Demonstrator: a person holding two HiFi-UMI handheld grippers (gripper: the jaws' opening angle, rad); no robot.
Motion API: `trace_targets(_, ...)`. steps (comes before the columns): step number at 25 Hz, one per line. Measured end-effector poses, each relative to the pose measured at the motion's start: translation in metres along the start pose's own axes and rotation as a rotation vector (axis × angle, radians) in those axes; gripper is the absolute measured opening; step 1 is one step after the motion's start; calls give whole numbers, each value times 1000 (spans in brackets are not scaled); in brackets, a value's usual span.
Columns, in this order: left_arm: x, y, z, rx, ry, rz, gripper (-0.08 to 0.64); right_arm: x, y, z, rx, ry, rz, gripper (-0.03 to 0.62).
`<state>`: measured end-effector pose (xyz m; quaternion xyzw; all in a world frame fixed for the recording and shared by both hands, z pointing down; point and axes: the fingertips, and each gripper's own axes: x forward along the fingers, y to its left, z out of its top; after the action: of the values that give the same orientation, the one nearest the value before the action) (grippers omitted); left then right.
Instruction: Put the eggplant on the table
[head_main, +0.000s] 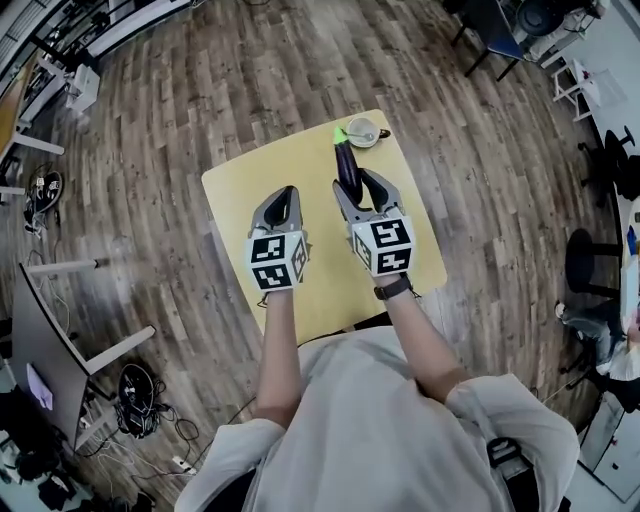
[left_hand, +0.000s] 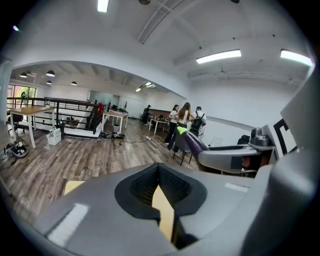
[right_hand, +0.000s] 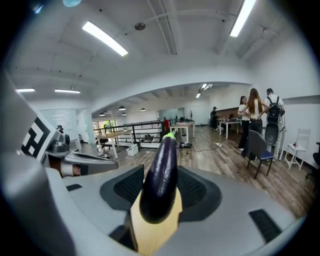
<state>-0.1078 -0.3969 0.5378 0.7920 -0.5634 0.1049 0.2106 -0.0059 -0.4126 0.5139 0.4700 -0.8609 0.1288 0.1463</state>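
A dark purple eggplant (head_main: 346, 160) with a green stem end sticks out forward from my right gripper (head_main: 355, 183), which is shut on it above the square yellow table (head_main: 240, 195). In the right gripper view the eggplant (right_hand: 161, 175) lies lengthwise between the jaws, its stem end pointing away, with the yellow tabletop showing under it. My left gripper (head_main: 280, 205) hangs beside it to the left, shut with nothing in it. In the left gripper view only a thin sliver of tabletop shows between that gripper's (left_hand: 159, 187) pads, and the eggplant (left_hand: 192, 141) shows at the right.
A small round cup (head_main: 362, 132) stands at the table's far edge, just beyond the eggplant's tip. Wooden floor (head_main: 200, 90) surrounds the table. Black chairs (head_main: 590, 265) stand at the right, and a desk with cables (head_main: 135, 395) at the lower left. Several people (right_hand: 255, 117) stand far off.
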Motion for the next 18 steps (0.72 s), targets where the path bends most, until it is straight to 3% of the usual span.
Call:
trace_targets(5, 24, 26, -31, -77, 61, 63, 10, 39, -6, -23, 15, 69, 51, 209)
trace_targets(18, 54, 68, -83, -151, 138, 156, 9, 116, -6, -108, 37, 263, 115, 209)
